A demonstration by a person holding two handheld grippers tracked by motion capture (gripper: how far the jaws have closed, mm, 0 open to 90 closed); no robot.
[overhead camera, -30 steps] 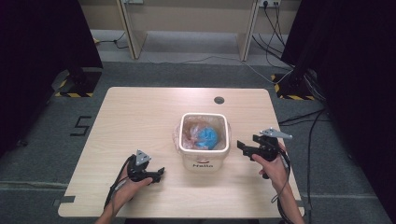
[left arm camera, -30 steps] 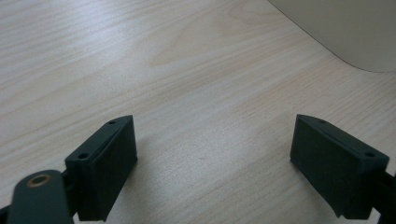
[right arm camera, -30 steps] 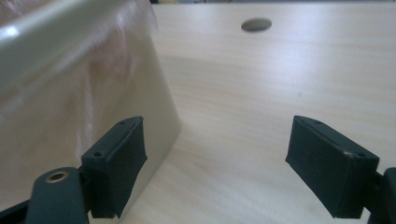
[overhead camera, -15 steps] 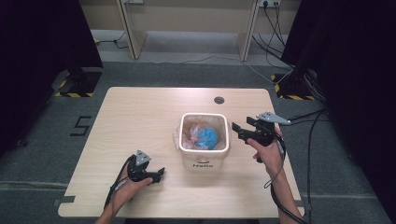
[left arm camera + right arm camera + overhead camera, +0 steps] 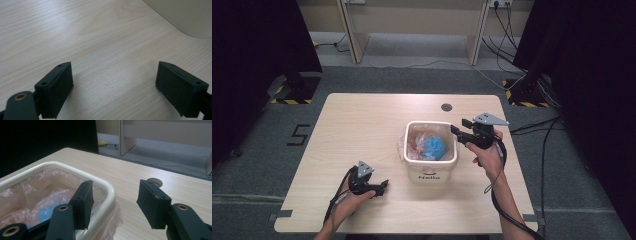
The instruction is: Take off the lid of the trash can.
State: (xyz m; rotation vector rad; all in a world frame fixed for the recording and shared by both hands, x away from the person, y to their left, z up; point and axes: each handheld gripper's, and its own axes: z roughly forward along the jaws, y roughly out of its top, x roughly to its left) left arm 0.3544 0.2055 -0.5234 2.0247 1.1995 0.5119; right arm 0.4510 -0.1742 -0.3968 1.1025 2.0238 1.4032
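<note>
A cream bin lined with a pinkish plastic bag stands mid-table, with something blue inside. My right gripper is open and held above the bin's right rim. In the right gripper view, my right gripper straddles the rim, one jaw over the bag, the other outside. My left gripper rests open low on the table, left of the bin. In the left gripper view, my left gripper has bare wood between its jaws, and the bin's wall is at the upper right.
The wooden table has a round cable hole behind the bin. Dark curtains stand at both sides, and desk legs and cables lie on the floor beyond. Cables trail from both grippers off the near edge.
My right gripper has risen and moved left and forward, from beside the bin to over its right rim. The left gripper has stayed put.
</note>
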